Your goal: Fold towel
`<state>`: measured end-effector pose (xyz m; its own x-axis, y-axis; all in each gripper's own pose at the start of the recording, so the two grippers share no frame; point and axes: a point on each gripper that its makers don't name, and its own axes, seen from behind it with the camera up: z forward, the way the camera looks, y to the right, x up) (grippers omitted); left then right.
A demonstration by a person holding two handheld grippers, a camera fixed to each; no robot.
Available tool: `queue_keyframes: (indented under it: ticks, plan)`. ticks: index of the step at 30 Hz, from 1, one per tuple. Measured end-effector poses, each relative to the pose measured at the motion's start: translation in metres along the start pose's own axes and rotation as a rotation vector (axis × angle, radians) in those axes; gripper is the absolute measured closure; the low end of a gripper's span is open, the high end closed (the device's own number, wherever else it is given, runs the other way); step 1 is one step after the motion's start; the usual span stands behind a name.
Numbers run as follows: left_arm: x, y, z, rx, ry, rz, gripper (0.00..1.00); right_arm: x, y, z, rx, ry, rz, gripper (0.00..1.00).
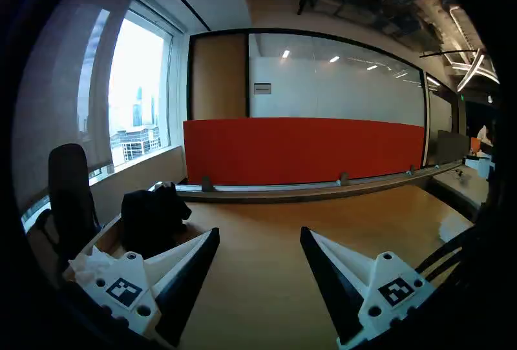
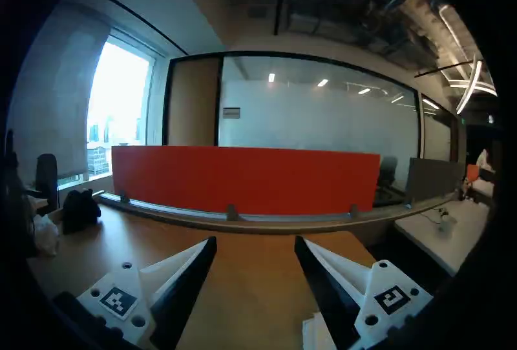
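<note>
Left gripper (image 1: 258,230) and right gripper (image 2: 255,239) are hovering spread, empty, facing the red divider (image 1: 304,150); white cloth (image 2: 311,336) is peeking beneath the right gripper, black bag (image 1: 152,217) sitting near the divider's left end

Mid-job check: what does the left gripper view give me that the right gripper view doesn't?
Left gripper view: dark cables at the lower right edge. Right gripper view: a white edge at the bottom, possibly the towel. Both: wooden table, orange divider, black bag, window, and open jaws holding nothing.
</note>
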<state>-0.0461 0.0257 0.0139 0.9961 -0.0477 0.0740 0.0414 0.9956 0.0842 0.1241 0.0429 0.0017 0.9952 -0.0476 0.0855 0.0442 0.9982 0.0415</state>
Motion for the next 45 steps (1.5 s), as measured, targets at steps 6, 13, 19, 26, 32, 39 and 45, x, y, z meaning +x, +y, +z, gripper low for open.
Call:
queue_keyframes:
  ticks: [6,13,19,26,32,39,45]
  plan:
    - [0.009,0.000,0.004,0.000,0.026,0.003,0.08,0.008,-0.025,0.003,0.025,0.016,0.010,0.05]
    - [0.015,-0.002,0.005,0.007,0.047,-0.013,0.08,0.014,-0.033,0.004,0.022,0.028,0.029,0.04]
    - [0.018,-0.001,0.003,0.006,0.064,-0.019,0.08,0.018,-0.040,0.004,0.022,0.034,0.034,0.01]
    - [0.013,-0.003,0.001,0.004,0.076,-0.021,0.08,0.018,-0.046,0.002,0.006,0.040,0.024,0.00]
    - [-0.003,-0.008,0.005,0.015,0.073,-0.005,0.08,0.014,-0.051,-0.002,-0.014,0.046,0.023,0.00]
    - [-0.018,-0.005,0.010,0.003,0.081,0.001,0.08,0.008,-0.055,-0.006,-0.029,0.048,0.028,0.00]
    - [-0.035,0.000,0.018,-0.016,0.084,-0.011,0.08,0.006,-0.061,-0.007,-0.035,0.060,0.030,0.00]
